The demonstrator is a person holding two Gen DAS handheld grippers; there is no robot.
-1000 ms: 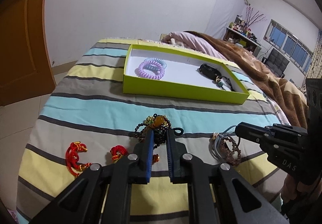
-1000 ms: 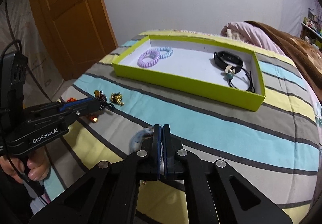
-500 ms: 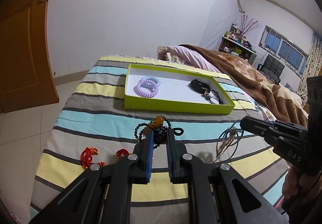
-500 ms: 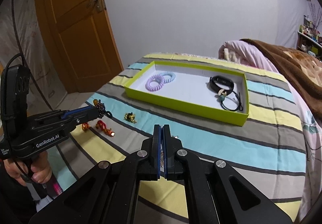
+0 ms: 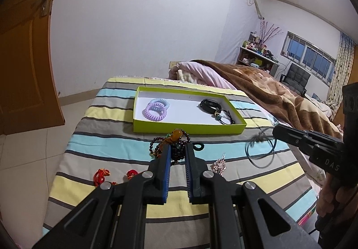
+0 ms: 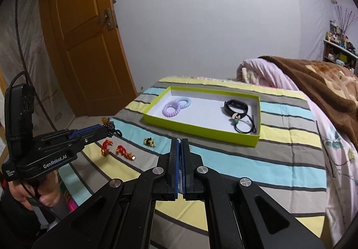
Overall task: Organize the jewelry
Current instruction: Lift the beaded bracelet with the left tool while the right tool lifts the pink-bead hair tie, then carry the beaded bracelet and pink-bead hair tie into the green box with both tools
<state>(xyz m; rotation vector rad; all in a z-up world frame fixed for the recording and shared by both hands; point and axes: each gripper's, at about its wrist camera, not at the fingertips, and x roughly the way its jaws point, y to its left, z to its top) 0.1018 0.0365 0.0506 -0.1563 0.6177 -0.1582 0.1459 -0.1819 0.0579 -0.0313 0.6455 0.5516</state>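
Observation:
A lime-green tray lies on the striped bed. It holds two coil hair ties, a black band and a corded pendant. My left gripper is shut on a dark bead bracelet with an amber bead, lifted above the bed. My right gripper is shut on a thin grey cord loop with a charm, which hangs in the air; the cord is hidden in the right wrist view.
Red knotted ornaments, a gold charm and a silvery piece lie on the bed in front of the tray. A brown blanket is heaped at the right. A wooden door stands left.
Both grippers have risen and drawn back from the bed, lifting the bead bracelet and the cord loop off the cover. The tray now looks farther away.

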